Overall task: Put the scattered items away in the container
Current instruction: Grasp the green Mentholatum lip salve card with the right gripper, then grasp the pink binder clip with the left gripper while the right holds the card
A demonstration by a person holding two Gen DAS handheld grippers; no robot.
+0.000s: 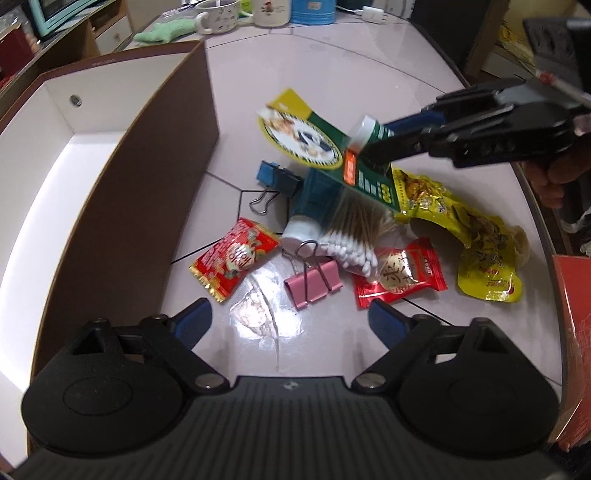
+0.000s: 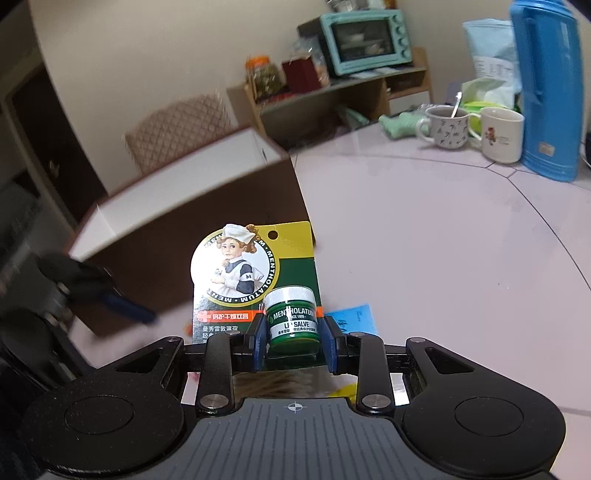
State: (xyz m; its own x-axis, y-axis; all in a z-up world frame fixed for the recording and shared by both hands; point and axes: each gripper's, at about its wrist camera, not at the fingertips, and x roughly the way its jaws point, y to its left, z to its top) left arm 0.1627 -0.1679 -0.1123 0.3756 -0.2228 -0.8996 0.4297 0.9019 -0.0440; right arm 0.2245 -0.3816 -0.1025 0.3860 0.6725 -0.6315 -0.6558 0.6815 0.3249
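Note:
My right gripper [image 2: 293,341] is shut on the Mentholatum lip salve pack [image 2: 255,273], a green and yellow card with a small green jar, and holds it above the table. In the left wrist view the pack [image 1: 314,144] hangs over the pile in the right gripper [image 1: 373,146]. My left gripper [image 1: 290,319] is open and empty, low over the table. The brown box [image 1: 74,155] with a white inside stands at the left, also in the right wrist view [image 2: 177,206]. Cotton swabs [image 1: 351,236], a pink clip [image 1: 314,282], red candy packets [image 1: 232,258], a yellow snack bag [image 1: 472,236] lie scattered.
A blue binder clip [image 1: 275,179], a teal tube [image 1: 310,206] and a clear wrapper [image 1: 258,310] lie on the pale table [image 2: 424,229]. Mugs [image 2: 448,125], a blue thermos [image 2: 546,88] and a green cloth [image 1: 166,29] stand at the far side. An orange box [image 1: 572,332] is at the right.

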